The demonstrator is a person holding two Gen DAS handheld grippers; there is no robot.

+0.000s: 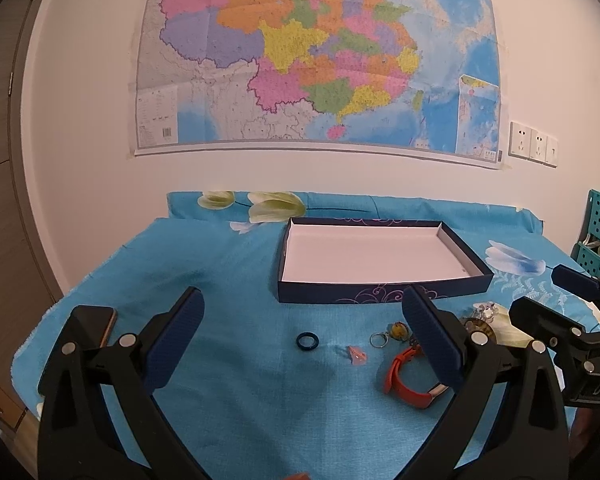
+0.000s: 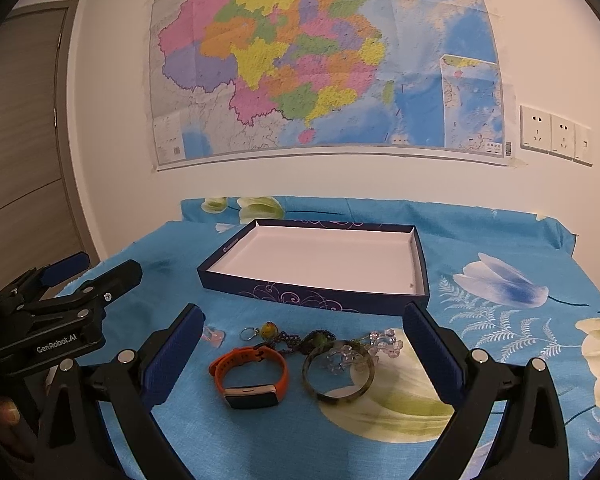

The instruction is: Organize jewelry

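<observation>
Both my tongs are spread wide with nothing in them right now. My left gripper [image 1: 300, 336] hangs over the blue flowered cloth [image 1: 228, 272], and my right gripper [image 2: 302, 344] sits off at its 3 o'clock, fingers apart too.

The jewelry is all loose on the cloth, none of it in the box. From the left camera, a dark blue ring [image 1: 306, 339] lies almost dead centre between my fingers, with a small pink piece [image 1: 357, 356] just at its 4 o'clock. Past that, toward 3 o'clock, there's a key ring with a yellow-green bead charm [image 1: 392, 332] and the orange watch [image 1: 410, 380], partly behind my right-hand finger.

From the right camera, the orange watch [image 2: 252, 376] lies at about 7 o'clock between the fingers, a greenish bangle [image 2: 338, 372] just beside it at its 3 o'clock, and clear crystal beads [image 2: 376, 346] overlap the bangle's far rim. A dark beaded string [image 2: 300, 338] runs behind them.

The dark blue box [image 1: 380, 294], white inside, sits at 12 o'clock past everything. A phone [image 1: 100, 322] lies at the cloth's edge at 9 o'clock in the left view.
</observation>
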